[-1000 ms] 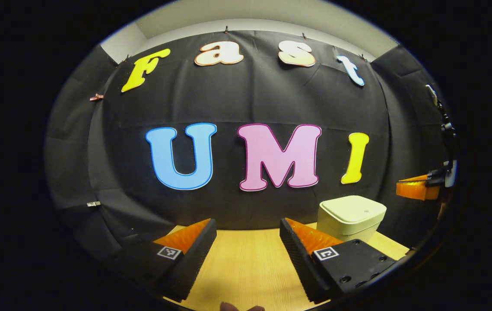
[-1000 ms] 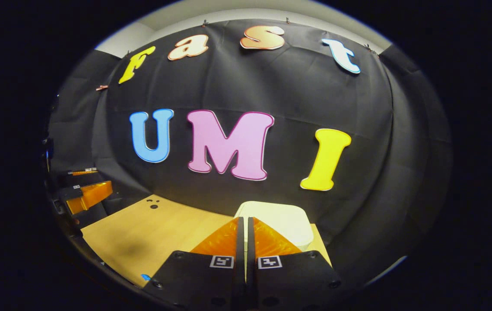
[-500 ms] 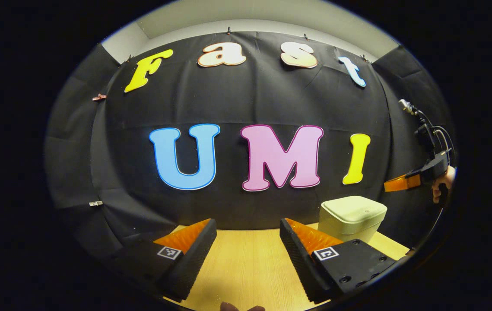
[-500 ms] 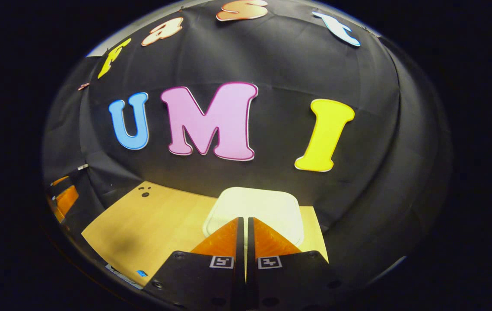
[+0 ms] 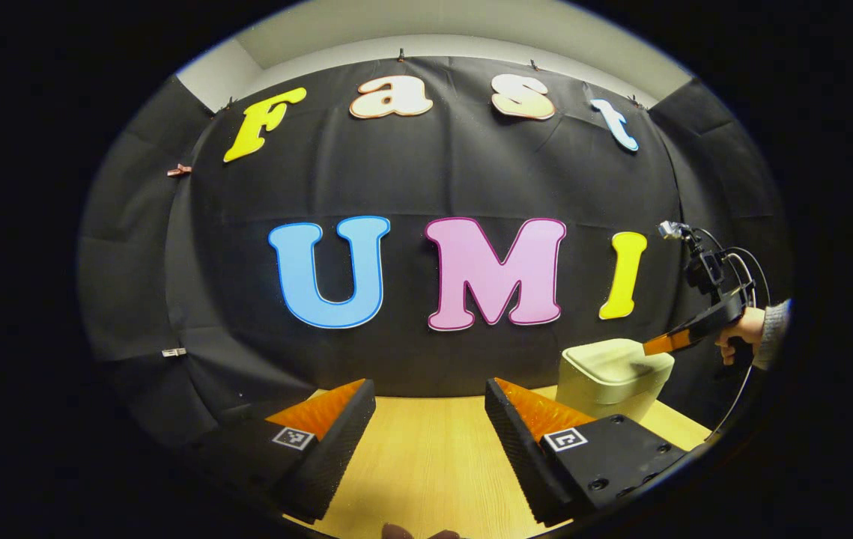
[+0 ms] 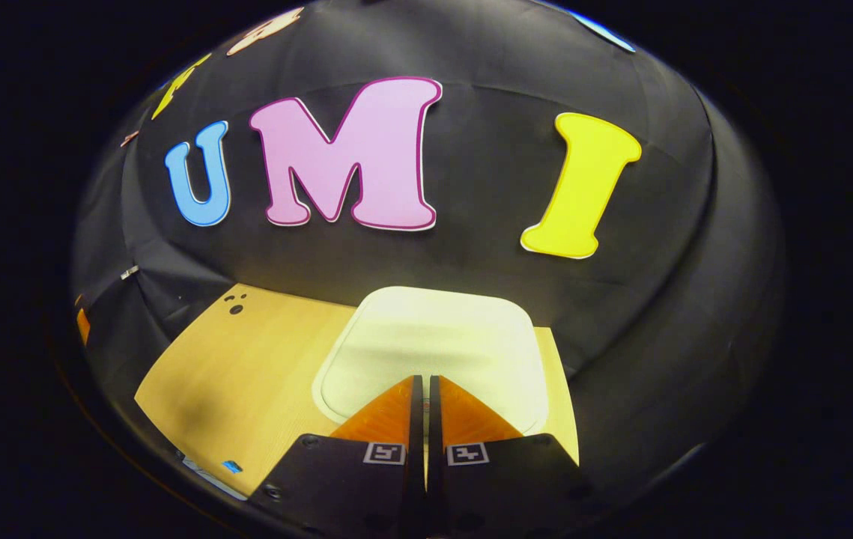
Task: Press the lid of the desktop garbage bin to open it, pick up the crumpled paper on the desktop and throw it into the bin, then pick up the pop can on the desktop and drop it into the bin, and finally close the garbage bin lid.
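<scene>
A cream bin [image 5: 612,378] with its lid down stands at the table's far right in the left gripper view. My right gripper [image 5: 651,346], held by a hand [image 5: 742,329], hovers tilted just over that lid's right edge. In the right gripper view the lid [image 6: 433,344] lies flat right below my right gripper [image 6: 423,379], whose fingers are shut with nothing between them. My left gripper [image 5: 430,397] hangs open over the wooden table [image 5: 426,457], well left of the bin.
The table's left corner [image 6: 235,303] carries small dark holes. A small blue mark [image 6: 231,466] lies by the table's near edge. A cable [image 5: 748,262] trails from the right gripper's handle.
My right gripper has come down and forward onto the bin, so the lid looms larger. The left gripper has stayed put and open.
</scene>
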